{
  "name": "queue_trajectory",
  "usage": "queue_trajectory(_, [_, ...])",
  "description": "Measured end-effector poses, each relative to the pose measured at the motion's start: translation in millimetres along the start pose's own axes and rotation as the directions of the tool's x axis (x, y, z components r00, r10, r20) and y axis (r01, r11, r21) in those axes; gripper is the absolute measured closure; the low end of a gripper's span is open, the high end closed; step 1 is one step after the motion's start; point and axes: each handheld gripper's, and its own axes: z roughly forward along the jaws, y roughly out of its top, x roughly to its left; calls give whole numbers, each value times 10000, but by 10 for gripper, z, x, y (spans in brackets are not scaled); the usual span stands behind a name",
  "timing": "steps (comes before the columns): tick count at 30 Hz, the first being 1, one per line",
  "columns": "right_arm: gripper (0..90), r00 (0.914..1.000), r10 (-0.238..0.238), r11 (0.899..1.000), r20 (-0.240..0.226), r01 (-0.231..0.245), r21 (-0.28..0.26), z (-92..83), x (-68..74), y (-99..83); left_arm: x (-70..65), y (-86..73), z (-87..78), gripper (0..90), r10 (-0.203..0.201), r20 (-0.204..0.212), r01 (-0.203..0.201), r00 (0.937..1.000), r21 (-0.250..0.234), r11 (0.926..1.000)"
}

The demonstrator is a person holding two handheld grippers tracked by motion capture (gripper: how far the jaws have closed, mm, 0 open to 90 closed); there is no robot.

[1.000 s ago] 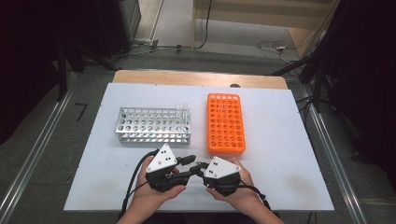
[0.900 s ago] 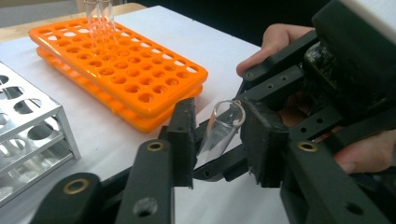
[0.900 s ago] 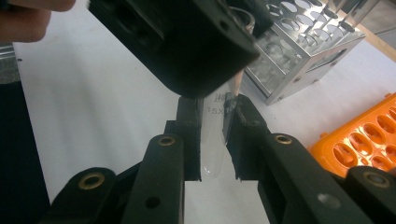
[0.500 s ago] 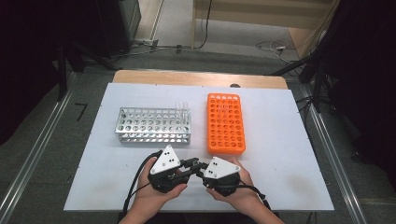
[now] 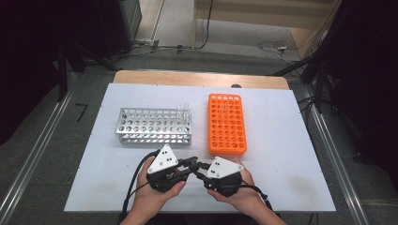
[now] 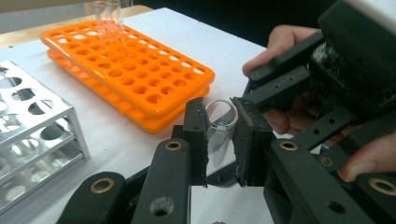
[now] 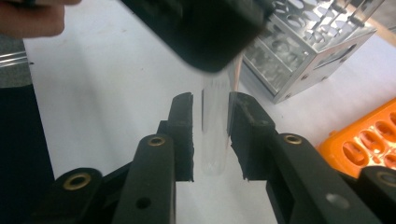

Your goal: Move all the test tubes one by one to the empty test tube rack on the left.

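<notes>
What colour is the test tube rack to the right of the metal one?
The rack is bright orange, clearest in the high view.

2 grippers (image 5: 193,168) beside orange rack (image 5: 227,123)

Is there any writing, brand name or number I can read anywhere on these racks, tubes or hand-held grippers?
None: no readable text on the orange rack, the metal rack, the glass tube or either gripper.
The floor mark resembling "7" may be just tape.
</notes>
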Motion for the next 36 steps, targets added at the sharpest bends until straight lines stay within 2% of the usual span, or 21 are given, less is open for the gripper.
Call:
queue_trajectory(2, [557,9999,73,9999,-148,-74,-97,-6,-14,-11,23,6,-22,761,-65,-21,65,10000,-78,9999])
queue_trajectory(8, [251,9950,863,9950,-496,-886,-456,-106,-115,-50,88,33,-90,760,-74,-192,71,9998,-159,9998])
queue_trajectory(10, [166,9903,1202,9907,-701,-1242,-556,-162,-173,-78,113,46,-112,761,-90,-275,84,9996,-206,9998])
queue_trajectory(12, [101,9858,1550,9850,-638,-1592,-660,-221,-248,-116,137,59,-129,760,-56,-298,50,9995,-191,9998])
queue_trajectory(14, [29,9775,2032,9755,-572,-2071,-737,-303,-337,-167,167,81,-150,761,-79,-406,70,9991,-224,9997])
queue_trajectory(15, [0,9755,2098,9742,-660,-2143,-710,-336,-379,-194,179,89,-157,761,-108,-425,97,9990,-253,9996])
queue_trajectory(17, [0,9703,2307,9682,-731,-2364,-819,-400,-446,-246,217,115,-178,761,-96,-498,81,9987,-301,9995])
queue_trajectory(21, [0,9638,2655,9583,-243,-2665,-1032,-545,-564,-376,285,168,-219,761,-109,-693,85,9975,-342,9994])
queue_trajectory(24, [0,9608,2771,9541,-116,-2766,-1149,-642,-623,-462,349,218,-256,761,-77,-837,46,9965,-374,9993])
queue_trajectory(28, [0,9562,2929,9481,3,-2904,-1295,-757,-683,-561,438,289,-299,761,-66,-1051,21,9944,-430,9991])
queue_trajectory(32, [0,9463,3211,9384,370,-3127,-1469,-874,-738,-672,531,375,-334,760,-88,-1251,23,9921,-525,9986])
queue_trajectory(36, [0,9381,3423,9293,522,-3299,-1661,-975,-792,-762,622,456,-339,761,-67,-1433,-12,9897,-550,9985])
